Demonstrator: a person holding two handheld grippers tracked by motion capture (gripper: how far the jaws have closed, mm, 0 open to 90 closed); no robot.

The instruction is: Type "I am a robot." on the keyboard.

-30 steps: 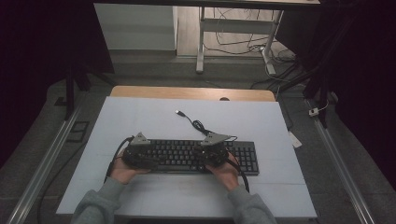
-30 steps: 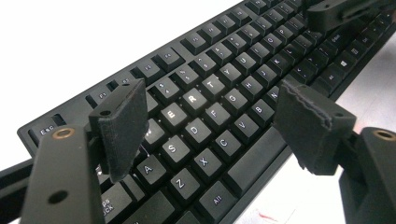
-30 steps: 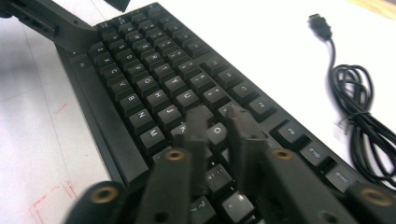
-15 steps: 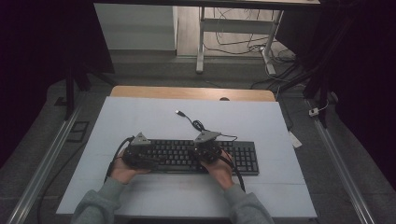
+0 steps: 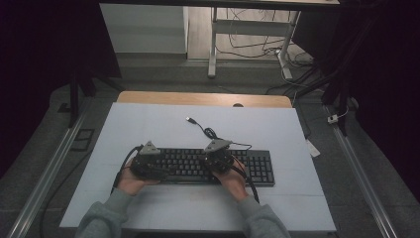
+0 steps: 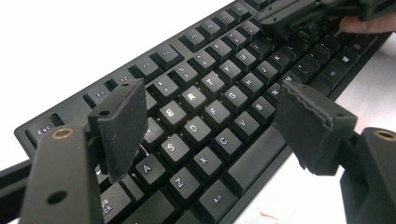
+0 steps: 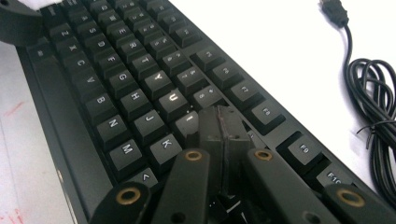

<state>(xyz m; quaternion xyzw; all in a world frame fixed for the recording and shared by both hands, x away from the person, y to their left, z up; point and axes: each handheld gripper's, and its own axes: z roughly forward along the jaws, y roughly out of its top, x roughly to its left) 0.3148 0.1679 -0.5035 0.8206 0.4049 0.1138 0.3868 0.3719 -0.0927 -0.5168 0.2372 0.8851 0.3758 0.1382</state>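
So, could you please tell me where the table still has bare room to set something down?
The far-left stretch of the table is bare, as is the near strip before the keyboard. The far middle holds the coiled cable and USB plug; both grippers crowd the keyboard.

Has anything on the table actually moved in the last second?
Barely. The right claw has edged slightly left along the keyboard, jaws shut, tips over the I and O keys. The left claw stays open above the left keys. Keyboard and its cable lie where they were.

Dim, murky high view with black edges; close views overexpose the table (image 6: 70, 42).
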